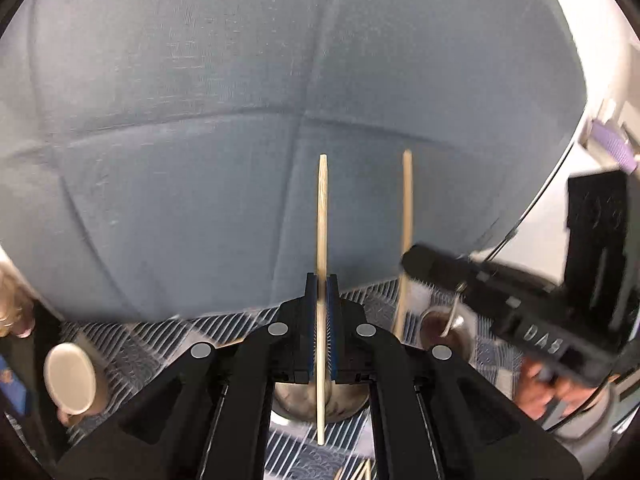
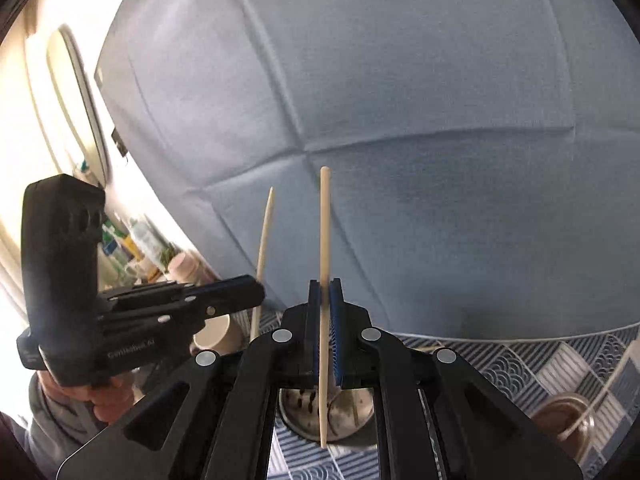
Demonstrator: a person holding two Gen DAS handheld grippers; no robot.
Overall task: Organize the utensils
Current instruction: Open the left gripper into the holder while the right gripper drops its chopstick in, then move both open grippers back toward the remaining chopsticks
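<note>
My left gripper [image 1: 322, 282] is shut on a pale wooden chopstick [image 1: 322, 216] that stands upright between its blue pads, above a metal utensil holder [image 1: 344, 400]. My right gripper [image 2: 325, 285] is shut on a second chopstick [image 2: 323, 232], also upright, over the perforated metal holder [image 2: 304, 408]. In the left wrist view the right gripper [image 1: 414, 260] comes in from the right with its chopstick [image 1: 407, 200]. The right wrist view shows the left gripper [image 2: 256, 292] at the left with its chopstick [image 2: 264, 236]. Both chopsticks hang in the air side by side.
A blue and white patterned tablecloth [image 2: 540, 364] covers the table. On it stand a beige cup [image 1: 70, 378], a glass with a spoon [image 1: 444, 332] and a brown glass bowl [image 2: 560, 420]. A blue padded panel [image 1: 200, 120] fills the background. Bottles [image 2: 140, 248] stand at the far left.
</note>
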